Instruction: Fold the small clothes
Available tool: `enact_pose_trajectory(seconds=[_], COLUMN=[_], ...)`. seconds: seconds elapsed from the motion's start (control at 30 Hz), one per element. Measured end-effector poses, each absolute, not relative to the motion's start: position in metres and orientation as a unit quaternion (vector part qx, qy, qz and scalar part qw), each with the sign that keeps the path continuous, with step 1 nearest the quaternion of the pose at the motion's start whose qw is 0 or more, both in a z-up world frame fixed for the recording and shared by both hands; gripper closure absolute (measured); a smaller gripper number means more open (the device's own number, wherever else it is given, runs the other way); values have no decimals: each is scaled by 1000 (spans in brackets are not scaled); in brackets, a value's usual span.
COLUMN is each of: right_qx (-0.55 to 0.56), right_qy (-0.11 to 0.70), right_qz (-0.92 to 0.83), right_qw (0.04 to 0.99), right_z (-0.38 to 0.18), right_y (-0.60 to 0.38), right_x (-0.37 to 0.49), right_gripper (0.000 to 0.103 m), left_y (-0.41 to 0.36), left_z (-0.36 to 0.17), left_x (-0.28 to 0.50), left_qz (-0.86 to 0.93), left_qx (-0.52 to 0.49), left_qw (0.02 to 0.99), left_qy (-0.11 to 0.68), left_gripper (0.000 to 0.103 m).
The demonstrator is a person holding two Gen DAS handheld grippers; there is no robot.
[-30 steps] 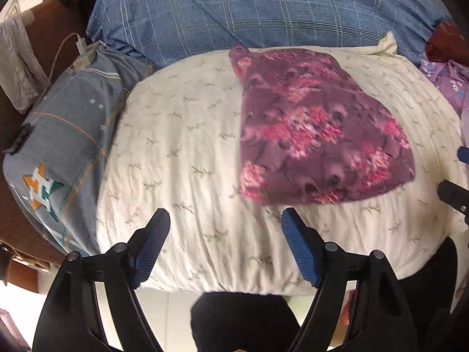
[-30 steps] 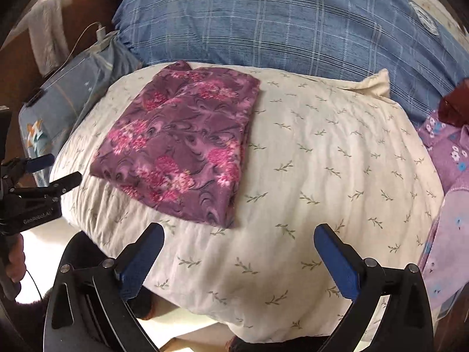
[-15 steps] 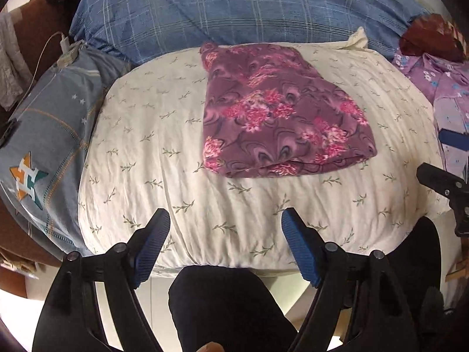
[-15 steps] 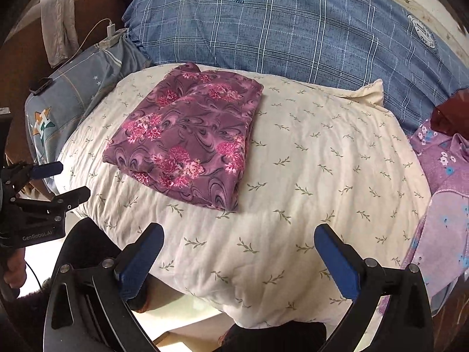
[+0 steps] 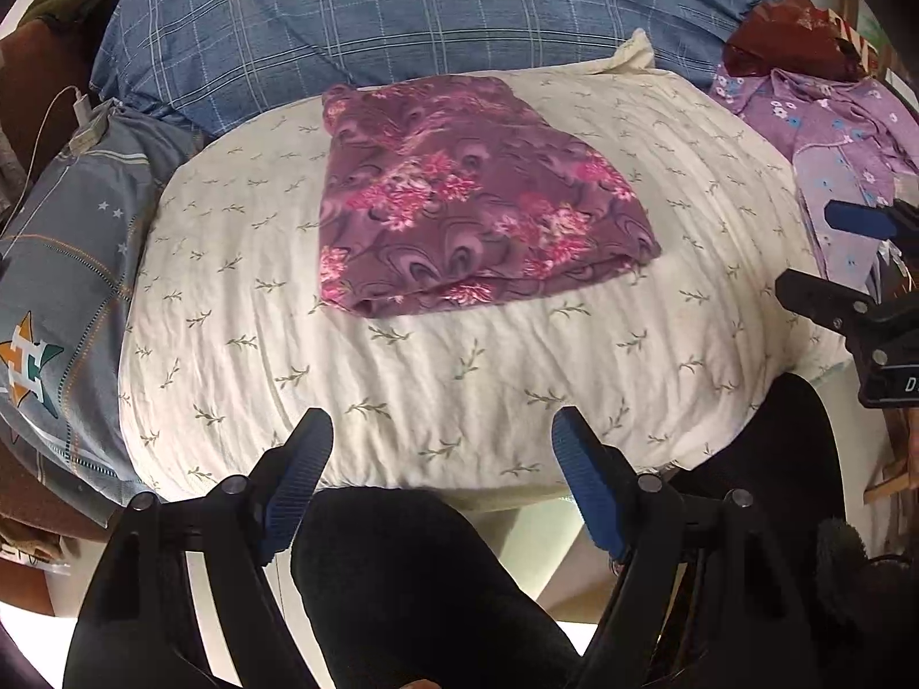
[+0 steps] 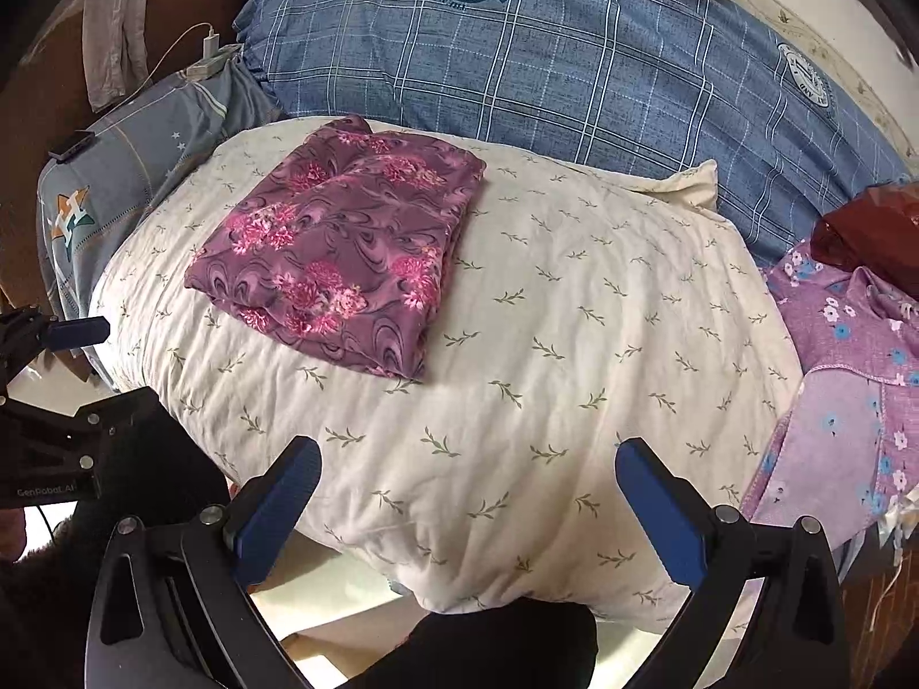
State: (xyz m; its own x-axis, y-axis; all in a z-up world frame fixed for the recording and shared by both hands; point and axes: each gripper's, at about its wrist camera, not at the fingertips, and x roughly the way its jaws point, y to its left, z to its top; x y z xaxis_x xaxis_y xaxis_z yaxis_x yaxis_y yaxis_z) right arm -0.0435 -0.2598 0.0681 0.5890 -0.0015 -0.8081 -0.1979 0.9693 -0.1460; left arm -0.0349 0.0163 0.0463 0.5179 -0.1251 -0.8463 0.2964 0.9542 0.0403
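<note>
A folded purple garment with pink flowers (image 5: 459,195) lies flat on a cream leaf-print pillow (image 5: 436,379); it also shows in the right wrist view (image 6: 339,252) on the pillow's far left part (image 6: 574,344). My left gripper (image 5: 442,476) is open and empty, held back over the pillow's near edge. My right gripper (image 6: 468,505) is open and empty, also at the near edge, right of the garment. Each gripper shows at the side of the other's view: the right one (image 5: 850,264), the left one (image 6: 51,379).
A blue plaid quilt (image 6: 574,57) lies behind the pillow. A grey pillow with a star logo (image 5: 63,264) and a charger cable (image 5: 80,115) are at the left. Lilac flowered clothes (image 6: 850,402) and a dark red bag (image 5: 792,40) lie at the right. The person's dark-clad leg (image 5: 413,585) is below.
Both grippers have drawn back and up from the pillow, so the folded garment looks smaller and farther off. The garment itself has not moved.
</note>
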Motion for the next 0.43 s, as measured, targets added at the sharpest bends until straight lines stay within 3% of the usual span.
enact_pose_trajectory(seconds=[0.43], right_qx=[-133], right_qy=[449], right_qz=[46], right_qw=[882], right_z=[71], right_y=[-261], right_x=[-50], right_gripper=[0], left_y=[8], left_z=[63], left_x=[-42], left_qz=[-130], left_qx=[84], left_qw=[882], left_qy=[445], left_gripper=[23])
